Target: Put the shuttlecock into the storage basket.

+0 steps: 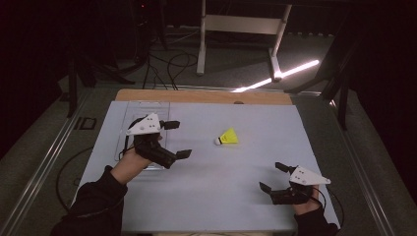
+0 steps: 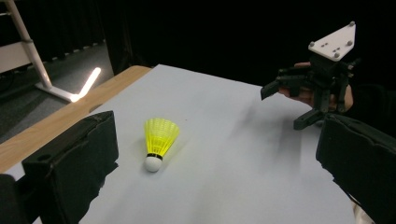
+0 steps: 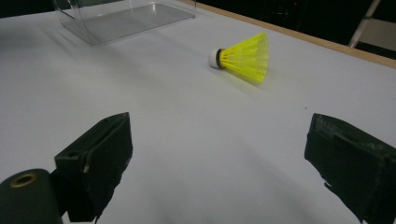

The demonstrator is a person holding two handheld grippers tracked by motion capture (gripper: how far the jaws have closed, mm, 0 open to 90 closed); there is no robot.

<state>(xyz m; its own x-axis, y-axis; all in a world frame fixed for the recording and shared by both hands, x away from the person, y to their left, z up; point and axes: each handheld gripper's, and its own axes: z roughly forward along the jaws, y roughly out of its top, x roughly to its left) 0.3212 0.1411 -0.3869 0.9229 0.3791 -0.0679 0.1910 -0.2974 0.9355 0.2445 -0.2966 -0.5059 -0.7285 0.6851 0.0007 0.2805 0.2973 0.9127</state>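
The left gripper (image 1: 176,139) had its 2 jaws spread wide with nothing between them, held above the table (image 1: 206,196). The right gripper (image 1: 274,178) was likewise spread and empty, low near the table's near edge. Ahead of the left jaws, well apart from both grippers, a yellow shuttlecock (image 1: 227,137) lay on its side on the pale sheet, its white cork pointing toward the left gripper. Bare surface ran all around it, leaving free space on every side. Just behind the left gripper sat a clear plastic tray (image 1: 142,106), near the table's left edge. Past the far edge, a strip of wood showed, then a dark floor with cables (image 1: 169,66), a white frame (image 1: 241,24) and a bright streak of light (image 1: 290,73).
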